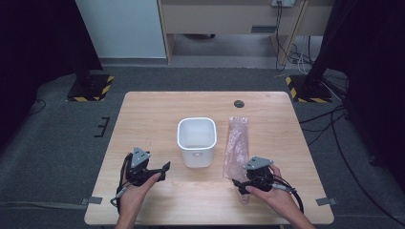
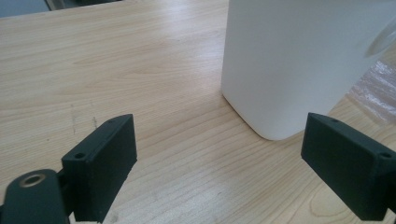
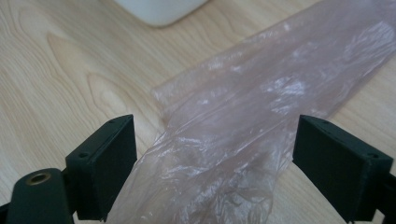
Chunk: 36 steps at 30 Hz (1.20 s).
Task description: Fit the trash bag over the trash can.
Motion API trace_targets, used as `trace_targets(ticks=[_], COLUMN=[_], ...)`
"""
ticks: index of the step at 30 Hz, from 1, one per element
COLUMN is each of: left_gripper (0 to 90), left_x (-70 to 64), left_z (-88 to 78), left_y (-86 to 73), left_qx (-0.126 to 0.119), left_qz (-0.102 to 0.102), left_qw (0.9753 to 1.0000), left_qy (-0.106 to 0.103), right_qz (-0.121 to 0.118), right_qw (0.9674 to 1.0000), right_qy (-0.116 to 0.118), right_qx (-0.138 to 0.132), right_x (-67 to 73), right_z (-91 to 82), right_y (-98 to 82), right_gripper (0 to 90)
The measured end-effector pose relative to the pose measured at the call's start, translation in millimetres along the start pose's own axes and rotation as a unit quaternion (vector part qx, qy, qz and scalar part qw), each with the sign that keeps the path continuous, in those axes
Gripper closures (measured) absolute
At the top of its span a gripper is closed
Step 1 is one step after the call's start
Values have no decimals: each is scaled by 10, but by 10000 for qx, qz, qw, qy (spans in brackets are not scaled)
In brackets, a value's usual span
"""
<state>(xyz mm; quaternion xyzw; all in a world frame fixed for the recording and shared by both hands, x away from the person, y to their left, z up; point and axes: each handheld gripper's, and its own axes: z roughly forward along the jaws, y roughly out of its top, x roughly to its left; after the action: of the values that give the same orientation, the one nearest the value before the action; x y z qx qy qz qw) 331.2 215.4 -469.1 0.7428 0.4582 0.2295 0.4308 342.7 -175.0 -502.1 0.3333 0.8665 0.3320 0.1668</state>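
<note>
A white square-mouthed bin [image 1: 197, 140] stands upright in the middle of the wooden table [image 1: 157, 114]. A long, translucent pink plastic bag [image 1: 236, 140] lies flat just right of it. My left gripper [image 1: 163, 172] rests near the front left, open, its jaws pointing at the bin's lower corner [image 2: 299, 60] with bare wood between them [image 2: 219, 168]. My right gripper [image 1: 241, 183] sits at the bag's near end. In the right gripper view its jaws stand wide apart [image 3: 215, 168] with the crumpled bag [image 3: 243, 121] lying between them, the pads clear of it.
A small dark round hole [image 1: 239, 103] marks the table's far side. Grey tape tabs [image 1: 94, 200] sit at the front corners. Stands with yellow-black striped bases [image 1: 90, 88] are on the floor beyond the table. An edge of the bag [image 2: 378, 88] shows past the bin in the left gripper view.
</note>
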Motion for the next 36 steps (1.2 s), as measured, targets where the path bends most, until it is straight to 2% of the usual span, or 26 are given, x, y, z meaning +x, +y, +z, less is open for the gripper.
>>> trace_targets(ticks=[3, 5, 8, 9, 10, 11, 13, 14, 15, 16, 17, 18, 19, 20, 21, 22, 23, 24, 25, 26, 28, 30, 31, 32, 34, 36], left_gripper=[99, 99, 100, 100, 100, 102, 103, 104, 104, 104, 104, 105, 105, 105, 105, 106, 106, 106, 106, 106, 106, 106, 106, 106, 106, 106], left_x=[1, 10, 18, 23, 25, 28, 31, 33, 33, 34, 36, 38, 38, 39, 39, 38, 37, 37, 33, 33, 27, 22, 21, 21, 22, 25], left_z=[2, -5, -10, -13, -14, -14, -13, -13, -13, -15, -18, -19, -21, -23, -23, -24, -24, -24, -20, -20, -17, -18, -19, -19, -19, -16], left_y=[-2, 1, 1, 1, 2, 2, 1, 0, 0, 1, 2, 3, 4, 5, 6, 7, 6, 6, 6, 6, 6, 6, 7, 7, 6, 5], left_qx=[4, -3, -14, -22, -25, -23, -10, -7, -7, -9, -20, -25, -27, -34, -41, -42, -41, -41, -30, -30, -24, -31, -38, -38, -41, -40], left_qz=[-4, -17, -30, -47, -49, -44, -47, -55, -55, -57, -64, -61, -60, -62, -66, -67, -68, -68, -54, -54, -43, -54, -67, -67, -73, -75], left_qw=[10000, 10000, 10000, 10000, 10000, 10000, 10000, 10000, 10000, 10000, 10000, 10000, 10000, 9999, 9999, 9999, 9999, 9999, 9999, 9999, 10000, 10000, 9999, 9999, 9999, 10000], left_qy=[-5, 3, 15, 16, 18, 30, 45, 51, 51, 62, 64, 67, 74, 80, 82, 87, 84, 84, 79, 79, 76, 71, 64, 64, 57, 49], right_qz=[-34, -46, 18, 136, 136, 297, 367, 580, 707, 707, 826, 1018, 1018, 1174, 1174, 1195, 1189, 1189, 1119, 1119, 1153, 1094, 1138, 1138, 1291, 1223], right_qw=[9998, 9993, 9987, 9978, 9978, 9964, 9956, 9924, 9912, 9912, 9895, 9856, 9856, 9834, 9834, 9838, 9847, 9847, 9861, 9861, 9867, 9866, 9863, 9863, 9857, 9866], right_qy=[-1, -86, -183, -322, -322, -504, -593, -858, -916, -916, -1013, -1250, -1250, -1345, -1345, -1339, -1267, -1267, -1194, -1194, -1114, -1190, -1180, -1180, -1079, -1076], right_qx=[183, 364, 483, 560, 560, 618, 622, 664, 648, 648, 622, 512, 512, 315, 315, 11, -126, -126, -289, -289, -255, -239, -178, -178, -97, -2], right_x=[-25, -87, -159, -275, -275, -401, -450, -608, -661, -661, -733, -852, -852, -892, -892, -869, -839, -839, -773, -773, -723, -709, -736, -736, -767, -794], right_z=[29, 45, 36, 3, 3, -46, -66, -128, -152, -152, -180, -242, -242, -292, -292, -333, -341, -341, -301, -301, -190, -83, 17, 17, 96, 144], right_y=[-43, -87, -122, -166, -166, -204, -220, -271, -288, -288, -313, -349, -349, -345, -345, -296, -260, -260, -201, -201, -160, -135, -126, -126, -139, -170], right_gripper=[138, 149, 157, 170, 170, 181, 189, 191, 192, 192, 192, 191, 191, 185, 185, 173, 167, 167, 140, 140, 112, 114, 120, 120, 120, 120])
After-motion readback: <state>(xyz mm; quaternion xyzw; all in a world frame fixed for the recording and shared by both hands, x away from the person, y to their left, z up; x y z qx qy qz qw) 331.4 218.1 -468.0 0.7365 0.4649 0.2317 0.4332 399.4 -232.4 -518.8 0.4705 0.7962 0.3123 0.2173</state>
